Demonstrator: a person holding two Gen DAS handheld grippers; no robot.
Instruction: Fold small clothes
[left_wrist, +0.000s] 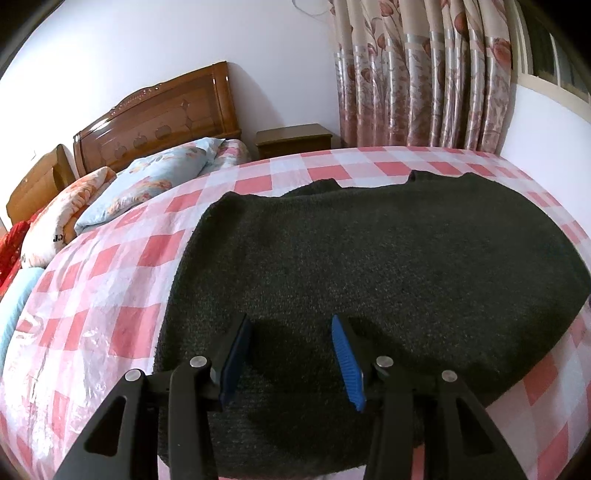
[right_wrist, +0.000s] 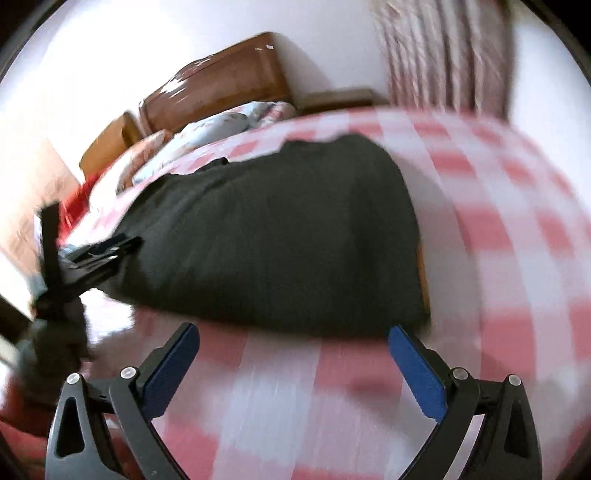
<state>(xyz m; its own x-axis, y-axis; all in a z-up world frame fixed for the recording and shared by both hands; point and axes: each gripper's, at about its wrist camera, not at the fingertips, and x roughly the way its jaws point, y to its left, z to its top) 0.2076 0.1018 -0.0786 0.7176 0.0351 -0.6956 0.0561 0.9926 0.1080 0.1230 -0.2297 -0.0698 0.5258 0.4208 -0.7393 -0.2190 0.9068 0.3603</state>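
Left wrist view: your left gripper (left_wrist: 291, 325) is parted over the near part of the dark sweater (left_wrist: 369, 266), gripping nothing. No readable writing anywhere. The sweater lies flat on the checked sheet (left_wrist: 110, 295), long axis left to right. Your right gripper (right_wrist: 293, 334) is spread wide over the sheet, just short of the sweater's hem.

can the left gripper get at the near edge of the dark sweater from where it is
Probably yes: the left gripper is open above the dark sweater, and nothing lies between them.

checked bedspread (right_wrist: 517, 229) bare rightward, pillows (left_wrist: 147, 181) (left)
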